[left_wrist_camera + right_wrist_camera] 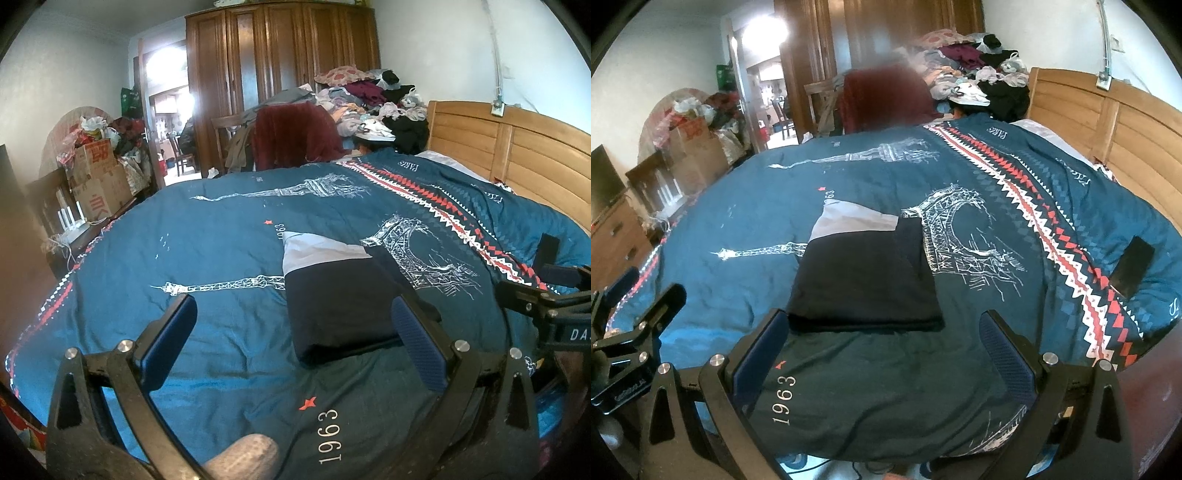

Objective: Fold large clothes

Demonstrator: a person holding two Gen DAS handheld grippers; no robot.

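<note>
On bedspread (746, 199): folded navy garment (864, 280), far end part-hidden; L tongs (295, 332) & R tongs (882, 354) spread, empty.

- The folded dark garment (864, 280) is soft, matt cloth.
- The blue quilt (221, 236) is smooth cloth with a slight shine.
- The headboard (517, 147) is shiny wood.

Dark navy garment (864, 277) with pale-grey end, folded flat on bedspread (775, 192)

Both wrist views look low across the bed (221, 236) toward the wardrobe (280, 74) — side by side.
</note>
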